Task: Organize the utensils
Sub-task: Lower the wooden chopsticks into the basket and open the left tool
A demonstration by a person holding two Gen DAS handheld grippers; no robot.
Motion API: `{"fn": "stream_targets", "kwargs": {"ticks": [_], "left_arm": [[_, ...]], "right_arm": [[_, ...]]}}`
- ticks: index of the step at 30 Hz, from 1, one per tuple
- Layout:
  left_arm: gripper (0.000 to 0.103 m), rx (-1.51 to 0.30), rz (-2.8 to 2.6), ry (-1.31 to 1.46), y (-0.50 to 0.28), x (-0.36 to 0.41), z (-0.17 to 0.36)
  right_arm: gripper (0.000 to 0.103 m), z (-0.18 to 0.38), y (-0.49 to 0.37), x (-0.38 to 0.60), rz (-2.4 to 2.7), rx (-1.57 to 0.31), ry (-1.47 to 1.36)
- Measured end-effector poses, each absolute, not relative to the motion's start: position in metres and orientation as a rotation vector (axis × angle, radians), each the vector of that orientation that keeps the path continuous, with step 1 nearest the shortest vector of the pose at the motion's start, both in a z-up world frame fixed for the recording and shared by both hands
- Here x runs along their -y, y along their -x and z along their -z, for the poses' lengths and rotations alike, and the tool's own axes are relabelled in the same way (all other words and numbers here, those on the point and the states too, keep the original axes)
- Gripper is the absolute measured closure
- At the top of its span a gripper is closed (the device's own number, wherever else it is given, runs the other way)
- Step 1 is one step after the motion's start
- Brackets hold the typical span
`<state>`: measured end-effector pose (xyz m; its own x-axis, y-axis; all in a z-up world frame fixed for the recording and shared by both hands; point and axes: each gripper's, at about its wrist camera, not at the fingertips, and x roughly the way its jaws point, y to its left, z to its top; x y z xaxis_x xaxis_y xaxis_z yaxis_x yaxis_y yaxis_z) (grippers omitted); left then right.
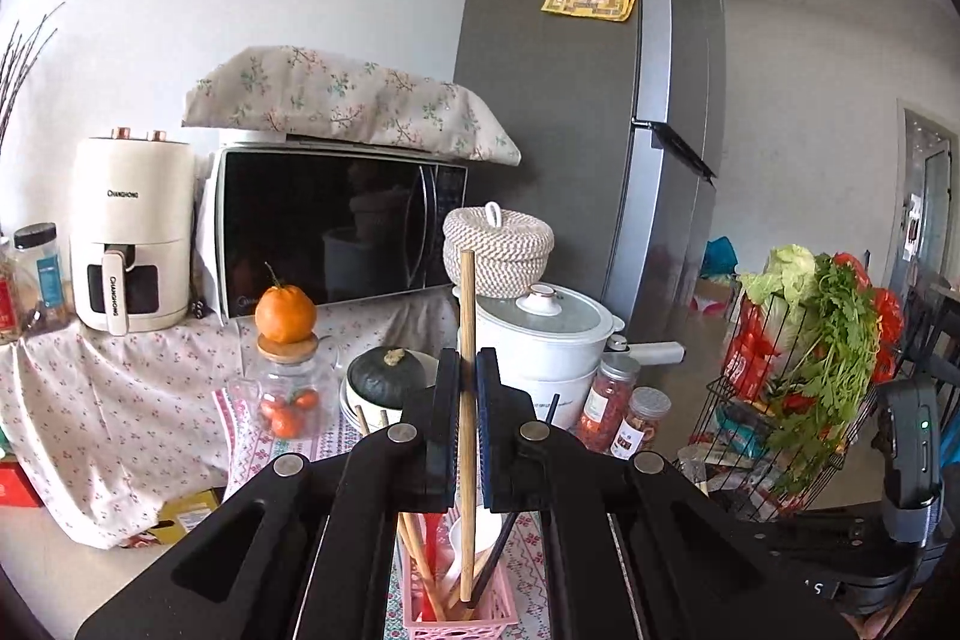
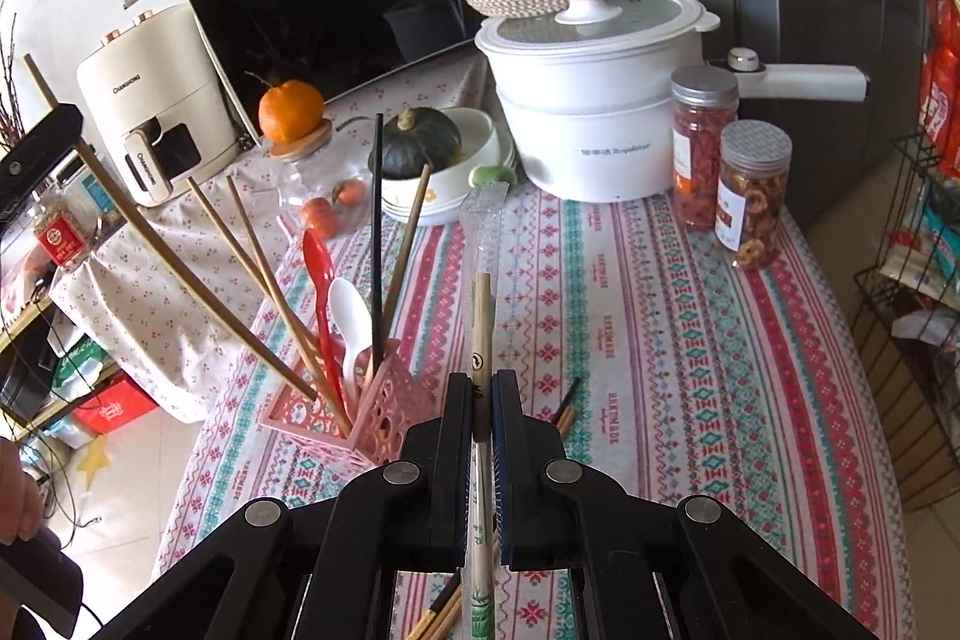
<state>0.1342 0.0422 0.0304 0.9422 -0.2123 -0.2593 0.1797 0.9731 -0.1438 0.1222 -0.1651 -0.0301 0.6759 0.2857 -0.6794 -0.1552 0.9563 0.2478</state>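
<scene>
My left gripper (image 1: pixel 467 365) is shut on a long wooden chopstick (image 1: pixel 467 316) that stands nearly upright, its lower end down in the pink basket (image 1: pixel 462 619). The right wrist view shows this gripper (image 2: pixel 43 141) at the left edge, with the chopstick (image 2: pixel 180 268) slanting down into the pink basket (image 2: pixel 384 412). The basket holds a red spoon (image 2: pixel 318 268), a white spoon (image 2: pixel 351 316), a black chopstick (image 2: pixel 377 220) and several wooden chopsticks. My right gripper (image 2: pixel 482 383) is shut on a pale chopstick in a clear wrapper (image 2: pixel 480 316), held above the patterned tablecloth (image 2: pixel 690 370).
Loose brown chopsticks (image 2: pixel 564 409) lie on the cloth right of my right gripper, more (image 2: pixel 438 616) below it. Behind stand a white pot (image 2: pixel 594 100), two snack jars (image 2: pixel 750 184), a bowl with a green squash (image 2: pixel 420 142), a glass jar topped by an orange (image 2: pixel 291 109), a microwave and an air fryer. A wire rack (image 2: pixel 900 280) stands at the right.
</scene>
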Motion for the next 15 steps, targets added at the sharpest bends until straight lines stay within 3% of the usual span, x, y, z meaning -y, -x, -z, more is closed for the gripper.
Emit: {"fn": "stream_targets", "kwargs": {"ticks": [15], "left_arm": [[0.098,-0.484,0.163,0.124,-0.185,-0.034,0.037]], "right_arm": [[0.098,0.029,-0.124,0.167,-0.252,-0.783,-0.183]]}}
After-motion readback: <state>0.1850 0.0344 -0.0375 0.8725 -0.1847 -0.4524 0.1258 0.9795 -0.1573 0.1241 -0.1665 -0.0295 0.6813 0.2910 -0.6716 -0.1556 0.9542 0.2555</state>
